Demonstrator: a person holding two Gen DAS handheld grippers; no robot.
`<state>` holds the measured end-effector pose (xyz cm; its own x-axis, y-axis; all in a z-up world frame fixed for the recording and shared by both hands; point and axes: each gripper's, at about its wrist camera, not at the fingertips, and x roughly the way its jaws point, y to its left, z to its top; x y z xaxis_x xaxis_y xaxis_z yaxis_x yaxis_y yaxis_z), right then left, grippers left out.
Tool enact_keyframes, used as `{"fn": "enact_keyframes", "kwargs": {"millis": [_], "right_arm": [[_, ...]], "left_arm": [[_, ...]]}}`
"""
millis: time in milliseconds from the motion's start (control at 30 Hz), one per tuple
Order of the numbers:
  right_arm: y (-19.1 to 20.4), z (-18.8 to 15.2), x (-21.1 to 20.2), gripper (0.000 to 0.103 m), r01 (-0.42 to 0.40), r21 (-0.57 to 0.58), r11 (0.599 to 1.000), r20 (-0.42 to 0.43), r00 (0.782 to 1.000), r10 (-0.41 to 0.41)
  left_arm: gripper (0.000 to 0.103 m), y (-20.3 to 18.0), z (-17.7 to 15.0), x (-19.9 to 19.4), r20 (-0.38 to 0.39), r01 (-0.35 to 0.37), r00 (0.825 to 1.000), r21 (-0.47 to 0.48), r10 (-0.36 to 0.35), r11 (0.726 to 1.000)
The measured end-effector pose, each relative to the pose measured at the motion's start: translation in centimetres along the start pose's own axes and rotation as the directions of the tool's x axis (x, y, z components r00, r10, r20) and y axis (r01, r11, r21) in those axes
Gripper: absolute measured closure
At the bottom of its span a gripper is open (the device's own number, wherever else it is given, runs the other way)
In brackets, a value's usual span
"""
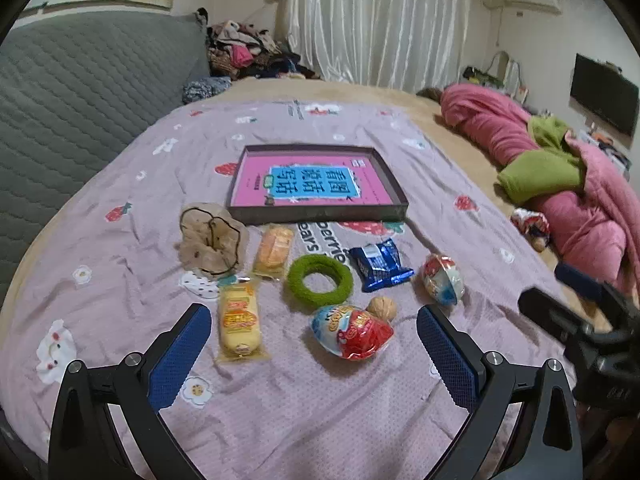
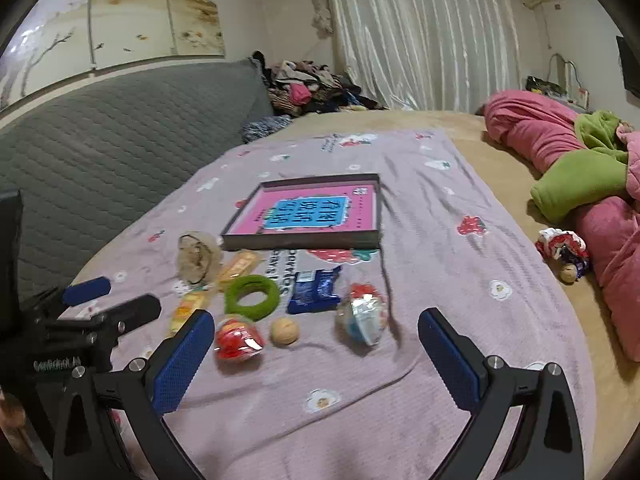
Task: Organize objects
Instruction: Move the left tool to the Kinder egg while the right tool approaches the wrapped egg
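Note:
A shallow dark tray (image 1: 320,214) (image 2: 300,243) with a pink and blue book cover inside lies on the purple sheet (image 1: 320,408). In front of it lie a beige scrunchie (image 1: 210,242), two wrapped cakes (image 1: 239,322) (image 1: 274,252), a green ring (image 1: 320,280) (image 2: 252,296), a blue snack packet (image 1: 380,264) (image 2: 314,290), a walnut (image 1: 382,308) (image 2: 285,331) and two foil egg toys (image 1: 352,332) (image 1: 442,278). My left gripper (image 1: 314,360) hangs open above the near items. My right gripper (image 2: 316,356) is open too, holding nothing.
A grey quilted headboard (image 1: 80,88) runs along the left. Pink and green bedding (image 1: 560,168) is heaped at the right, with a small toy (image 2: 562,250) beside it. A pile of clothes (image 1: 248,52) and white curtains stand at the back.

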<state>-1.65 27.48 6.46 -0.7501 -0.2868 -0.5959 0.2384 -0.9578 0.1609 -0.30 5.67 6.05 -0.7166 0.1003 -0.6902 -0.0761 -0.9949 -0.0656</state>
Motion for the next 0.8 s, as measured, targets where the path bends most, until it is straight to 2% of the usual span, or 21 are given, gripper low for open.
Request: {"fn": "enact_keyframes", "kwargs": {"millis": [267, 467, 633, 800], "right_arm": [[-2.5, 1.0, 3.8, 0.0, 0.047, 0.024, 0.999, -0.072, 0.996, -0.045], [-3.2, 0.2, 7.0, 0.0, 0.077, 0.012, 0.997, -0.122, 0.99, -0.075], [-4.0, -0.1, 8.6, 0.0, 0.066, 0.04, 0.997, -0.14, 0.988, -0.06], [-3.8, -0.2, 9.9, 0.0, 0.048, 0.036, 0.998, -0.16, 0.986, -0.041]], "left_arm": [[0.001, -2.2, -1.9, 4.0, -0.049, -0.042, 0.998, 0.065, 0.046, 0.997], [0.001, -2.6, -2.1, 6.1, -0.073, -0.025, 0.997, 0.066, 0.03, 0.998], [0.001, -2.5, -2.4, 7.6, -0.088, -0.039, 0.995, 0.046, 0.043, 0.998], [0.001, -2.4, -2.1, 9.3, -0.129, -0.024, 0.991, 0.002, 0.024, 1.0]]}}
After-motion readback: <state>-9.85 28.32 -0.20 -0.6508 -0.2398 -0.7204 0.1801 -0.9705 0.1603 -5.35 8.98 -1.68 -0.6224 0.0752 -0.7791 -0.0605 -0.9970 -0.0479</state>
